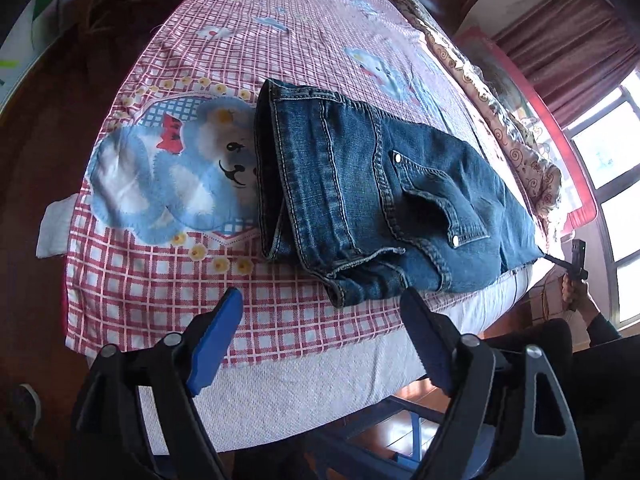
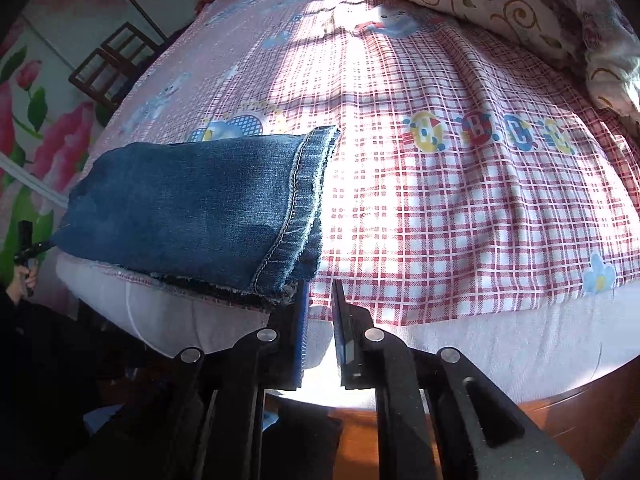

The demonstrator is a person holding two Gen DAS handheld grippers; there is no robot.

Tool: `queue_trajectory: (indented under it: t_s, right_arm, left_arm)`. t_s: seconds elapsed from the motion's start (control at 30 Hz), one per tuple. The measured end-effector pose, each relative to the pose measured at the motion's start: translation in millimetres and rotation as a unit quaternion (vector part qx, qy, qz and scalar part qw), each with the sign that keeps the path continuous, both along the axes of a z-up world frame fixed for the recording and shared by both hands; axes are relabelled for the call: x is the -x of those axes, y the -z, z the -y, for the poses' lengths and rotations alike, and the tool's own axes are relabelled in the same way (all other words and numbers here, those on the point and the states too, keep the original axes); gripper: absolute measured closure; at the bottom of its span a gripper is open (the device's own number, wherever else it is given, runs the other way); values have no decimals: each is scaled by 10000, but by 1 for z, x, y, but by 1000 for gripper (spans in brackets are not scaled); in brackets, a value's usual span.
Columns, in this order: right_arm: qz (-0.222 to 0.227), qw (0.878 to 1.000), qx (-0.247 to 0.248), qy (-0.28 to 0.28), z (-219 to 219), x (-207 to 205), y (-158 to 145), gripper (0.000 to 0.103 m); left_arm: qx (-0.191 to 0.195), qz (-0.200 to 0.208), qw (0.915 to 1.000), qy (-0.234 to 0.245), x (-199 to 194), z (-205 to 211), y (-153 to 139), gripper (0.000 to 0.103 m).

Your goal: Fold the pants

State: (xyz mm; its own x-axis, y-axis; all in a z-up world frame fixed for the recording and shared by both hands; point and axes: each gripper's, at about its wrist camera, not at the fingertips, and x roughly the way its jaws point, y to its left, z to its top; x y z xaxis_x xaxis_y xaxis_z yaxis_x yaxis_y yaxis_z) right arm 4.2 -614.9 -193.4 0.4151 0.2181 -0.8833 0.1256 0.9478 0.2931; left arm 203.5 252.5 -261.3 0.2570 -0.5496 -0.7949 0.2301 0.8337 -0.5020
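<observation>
The folded pants (image 1: pixel 384 196) lie across the middle of the left wrist frame on the checked bed sheet (image 1: pixel 168 280), along the bed's near edge. My left hand-held gripper (image 1: pixel 324 300) at the bottom stands wide open, empty, just short of the waistband. In the right wrist frame my right hand-held gripper (image 2: pixel 320 292), bottom centre, is parted with nothing between its fingers, its left finger (image 2: pixel 298 320) beside the hem corner.

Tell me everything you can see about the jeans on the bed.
The jeans are blue faded denim with pale stitching, a flapped back pocket and two metal snaps. They lie folded lengthwise along the near edge of the red-checked bedsheet, waistband end toward the bear print, stacked leg hems at the other end. The left gripper is open just short of the waist end, clear of the cloth; the right gripper stands slightly parted beside the hem corner, gripping nothing.
</observation>
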Motion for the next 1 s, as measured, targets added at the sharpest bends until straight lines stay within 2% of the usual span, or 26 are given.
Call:
queue_trajectory:
  t_s: [0.07,0.13,0.23,0.3,0.37,0.5,0.57,0.67,0.7,0.8,0.87,1.0]
  right_arm:
    - [340,9990,-167,253,5,6,-16,47]
    - [579,9967,-242,512,8,8,-31,45]
    - [733,9950,-210,652,-3,1,-46,45]
    - [750,9956,-171,539,-18,-10,-51,45]
    - [751,9965,-132,341,-38,-23,-56,45]
    - [777,9969,-70,-29,-75,-49,-60,45]
    - [749,9971,-74,-113,-87,-61,-57,45]
    - [750,9969,-109,-186,-99,-70,-54,45]
    - [750,9969,-121,-197,-101,-71,-53,45]
    - [718,9971,-177,-181,-104,-73,-48,45]
    - [668,9975,-178,-171,-105,-74,-44,45]
    - [631,9976,-224,-154,-105,-74,-40,45]
  left_arm:
    - [417,-85,9986,-325,4,-10,-1,2]
    - [881,-230,9938,-632,8,-17,2,2]
    - [1071,-116,9893,-985,13,-18,2,2]
    - [1233,69,9867,-1059,9,-11,-4,2]
    - [1132,245,9870,-1118,-2,-5,-10,2]
    - [694,568,9895,-1137,-40,14,-18,4]
    - [534,566,9912,-1072,-60,23,-18,18]
    - [-2,537,9940,-951,-82,30,-12,21]
    - [-70,503,9944,-926,-88,31,-8,21]
    - [67,299,9960,-840,-103,29,5,38]
    - [18,200,9970,-745,-107,31,11,46]
    - [98,142,9978,-642,-112,33,16,56]
